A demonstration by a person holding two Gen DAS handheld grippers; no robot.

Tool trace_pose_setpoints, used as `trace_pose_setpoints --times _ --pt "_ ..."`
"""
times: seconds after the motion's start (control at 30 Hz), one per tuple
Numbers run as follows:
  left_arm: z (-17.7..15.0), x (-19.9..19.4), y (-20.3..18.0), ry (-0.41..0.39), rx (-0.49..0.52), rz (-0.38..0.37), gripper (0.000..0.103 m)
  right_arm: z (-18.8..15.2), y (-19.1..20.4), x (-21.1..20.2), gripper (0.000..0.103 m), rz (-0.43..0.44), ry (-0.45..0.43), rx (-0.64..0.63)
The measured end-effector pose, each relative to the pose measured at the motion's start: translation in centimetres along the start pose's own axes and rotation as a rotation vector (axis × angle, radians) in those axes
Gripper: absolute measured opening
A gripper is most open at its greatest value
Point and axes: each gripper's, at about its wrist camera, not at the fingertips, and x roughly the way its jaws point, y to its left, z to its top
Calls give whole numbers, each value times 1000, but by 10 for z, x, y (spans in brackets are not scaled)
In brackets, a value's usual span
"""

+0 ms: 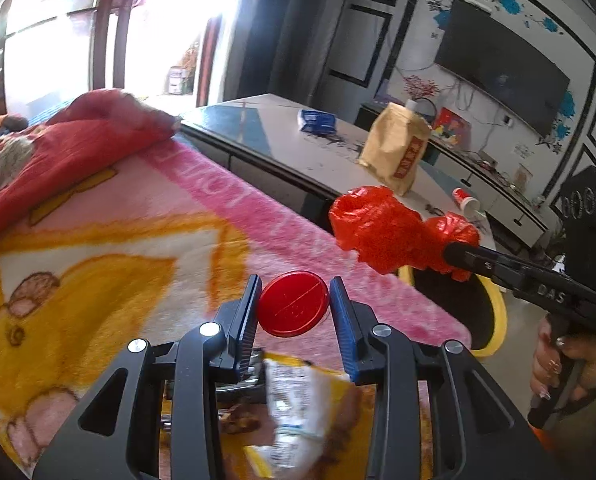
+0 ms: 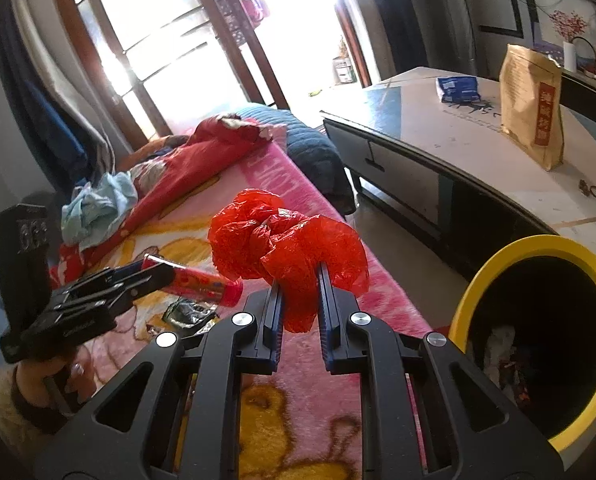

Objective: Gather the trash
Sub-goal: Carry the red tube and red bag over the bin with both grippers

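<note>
My left gripper (image 1: pixel 293 292) is shut on a red cylindrical tube (image 1: pixel 293 309), seen end-on by its red cap; in the right wrist view the tube (image 2: pixel 201 282) sticks out of the left gripper (image 2: pixel 165 276) over the bed. My right gripper (image 2: pixel 300 280) is shut on a crumpled red plastic bag (image 2: pixel 285 248); in the left wrist view the bag (image 1: pixel 394 228) hangs at the right gripper's tip (image 1: pixel 458 254), above the bin. The yellow-rimmed black trash bin (image 2: pixel 538 340) stands right of the bed with trash inside.
A pink cartoon blanket (image 1: pixel 137 240) covers the bed, with a snack wrapper (image 1: pixel 306 408) and foil wrapper (image 2: pixel 189 314) on it. A white table (image 2: pixel 458 140) holds a paper bag (image 2: pixel 532 108), a blue packet (image 2: pixel 458 88) and a red cup (image 1: pixel 464 199).
</note>
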Motion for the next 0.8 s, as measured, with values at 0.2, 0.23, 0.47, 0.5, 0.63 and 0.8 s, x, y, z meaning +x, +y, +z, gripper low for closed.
trace_pose_setpoints --times 0.2,0.23,0.47,0.5,0.63,0.8 --pt "0 2 -27 -3 37 -39 33 3 -14 -9 10 -14 -20 25" --pt "1 3 -30 -3 41 -45 33 3 -17 -11 10 -18 -24 32" --pt "0 9 -58 -1 66 -95 33 5 -37 -24 10 -44 -51 66" --pt "0 10 -62 -1 72 -103 33 5 -40 -25 10 -48 -54 71" --pt "-1 15 -80 2 98 -129 33 4 -56 -32 10 -66 -64 97" --pt "-4 22 -97 12 128 -152 33 1 -77 -42 10 -94 -78 141"
